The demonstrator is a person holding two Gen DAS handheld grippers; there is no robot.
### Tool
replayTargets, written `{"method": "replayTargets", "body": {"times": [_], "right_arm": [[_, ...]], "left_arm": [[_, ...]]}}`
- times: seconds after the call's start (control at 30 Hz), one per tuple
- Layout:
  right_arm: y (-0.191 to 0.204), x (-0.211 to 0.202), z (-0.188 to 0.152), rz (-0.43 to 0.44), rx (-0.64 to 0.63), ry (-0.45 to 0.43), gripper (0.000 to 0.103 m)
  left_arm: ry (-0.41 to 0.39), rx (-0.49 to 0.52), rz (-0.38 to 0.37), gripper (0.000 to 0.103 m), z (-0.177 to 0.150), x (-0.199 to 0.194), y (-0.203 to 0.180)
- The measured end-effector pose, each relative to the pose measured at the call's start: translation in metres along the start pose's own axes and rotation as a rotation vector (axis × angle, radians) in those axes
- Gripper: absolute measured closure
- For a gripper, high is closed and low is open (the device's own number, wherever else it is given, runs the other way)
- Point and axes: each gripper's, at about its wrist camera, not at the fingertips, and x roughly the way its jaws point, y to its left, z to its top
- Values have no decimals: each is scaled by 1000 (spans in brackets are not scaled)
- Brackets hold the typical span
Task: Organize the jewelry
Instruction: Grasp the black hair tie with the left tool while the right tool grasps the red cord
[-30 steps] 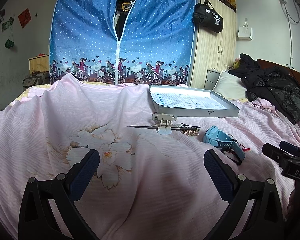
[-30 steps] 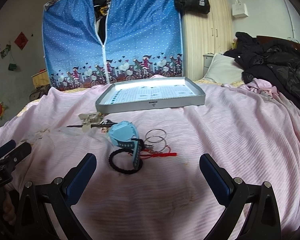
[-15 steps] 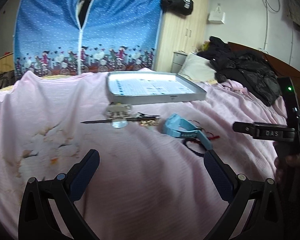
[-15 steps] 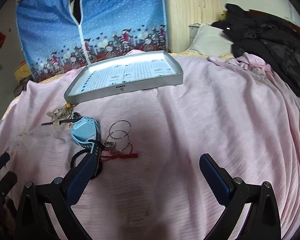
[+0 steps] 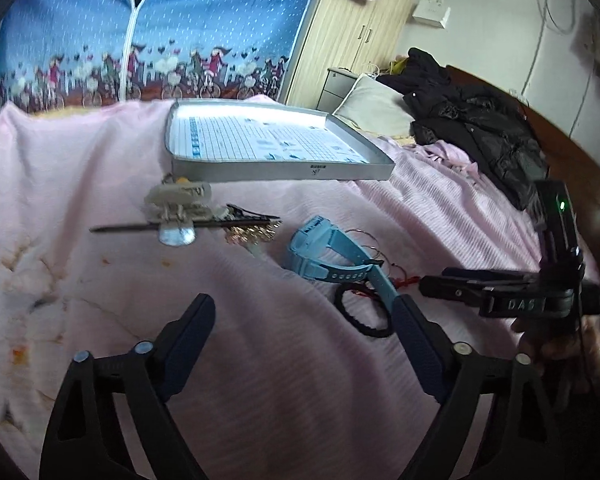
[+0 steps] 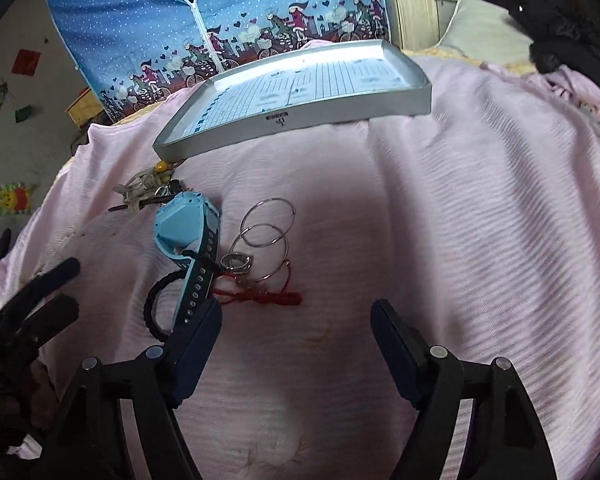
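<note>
A grey shallow tray (image 5: 280,170) (image 6: 300,118) lies on the pink bedspread. In front of it sit a pale hair claw with a dark pin (image 5: 178,210), a gold trinket (image 5: 252,234), a light blue watch (image 5: 324,252) (image 6: 188,232), a black hair tie (image 5: 362,314) (image 6: 156,304), silver hoops (image 6: 266,226), a small ring (image 6: 236,262) and a red cord (image 6: 268,298). My left gripper (image 5: 304,326) stands open just short of the watch. My right gripper (image 6: 296,328) is open too, its left finger (image 6: 198,332) beside the watch strap, above the red cord.
A black jacket (image 5: 472,132) and a pillow (image 5: 372,106) lie at the bed's far right. A blue fabric wardrobe (image 5: 148,32) and a wooden cupboard (image 5: 352,36) stand behind the bed. A hand (image 5: 568,344) holds the right gripper's handle.
Both grippers have moved forward and lower over the bedspread, closing in on the watch and the rings. Both stayed open. Nothing on the bed has shifted.
</note>
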Motion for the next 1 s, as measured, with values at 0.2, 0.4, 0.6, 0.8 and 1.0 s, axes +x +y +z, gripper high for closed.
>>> {"method": "replayTargets", "body": {"times": [0.2, 0.4, 0.6, 0.8, 1.0], "right_arm": [[1, 0, 2, 16, -23, 11, 43], [6, 12, 8, -11, -120, 25, 55], [13, 20, 10, -10, -243, 17, 55], [12, 23, 16, 15, -232, -8, 55], [10, 26, 17, 30, -222, -3, 55]], "left_arm": [[45, -21, -69, 45, 2, 4, -7], [102, 43, -97, 64, 6, 18, -19], [127, 50, -109, 66, 12, 34, -18], [149, 122, -89, 66, 18, 48, -27], [238, 135, -68, 66, 18, 68, -25]]}}
